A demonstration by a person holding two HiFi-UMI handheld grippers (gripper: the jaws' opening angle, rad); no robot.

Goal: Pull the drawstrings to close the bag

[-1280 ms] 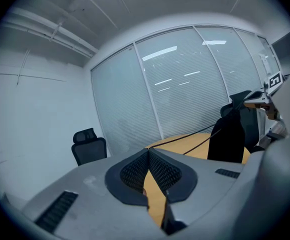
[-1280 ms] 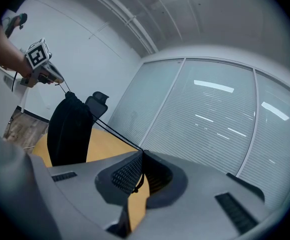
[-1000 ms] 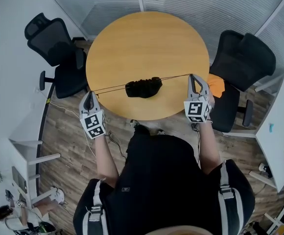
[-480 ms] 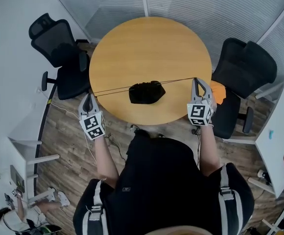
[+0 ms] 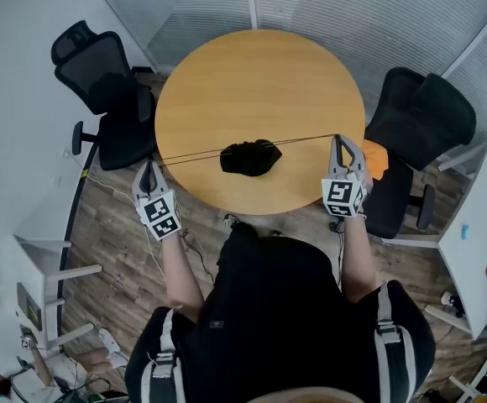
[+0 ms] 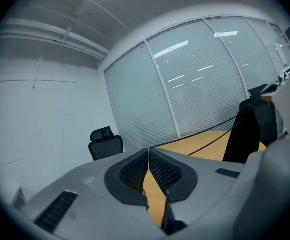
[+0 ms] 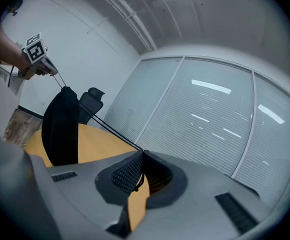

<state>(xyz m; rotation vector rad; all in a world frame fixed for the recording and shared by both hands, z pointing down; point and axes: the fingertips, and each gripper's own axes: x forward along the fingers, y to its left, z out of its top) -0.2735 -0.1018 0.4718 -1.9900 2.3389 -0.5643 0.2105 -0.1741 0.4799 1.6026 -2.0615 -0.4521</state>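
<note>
A small black drawstring bag (image 5: 250, 158) lies bunched near the front edge of the round wooden table (image 5: 260, 82). Thin dark drawstrings (image 5: 193, 153) run taut from its two sides. My left gripper (image 5: 149, 166) is off the table's left edge, shut on the left string end (image 6: 195, 146). My right gripper (image 5: 339, 139) is at the table's right edge, shut on the right string end (image 7: 110, 130). In the left gripper view the jaws (image 6: 148, 150) meet with the cord at their tip, and the bag (image 6: 245, 134) hangs to the right. In the right gripper view the jaws (image 7: 142, 152) pinch the cord, and the bag (image 7: 60, 126) is at left.
A black office chair (image 5: 101, 99) stands left of the table and another (image 5: 420, 112) at the right, with something orange (image 5: 376, 159) on its seat. A white desk (image 5: 479, 225) is at far right. Glass walls with blinds (image 5: 311, 7) close the back.
The bag has bunched up tighter along the stretched strings. The left gripper has drawn slightly outward from the table; the right one has hardly moved.
</note>
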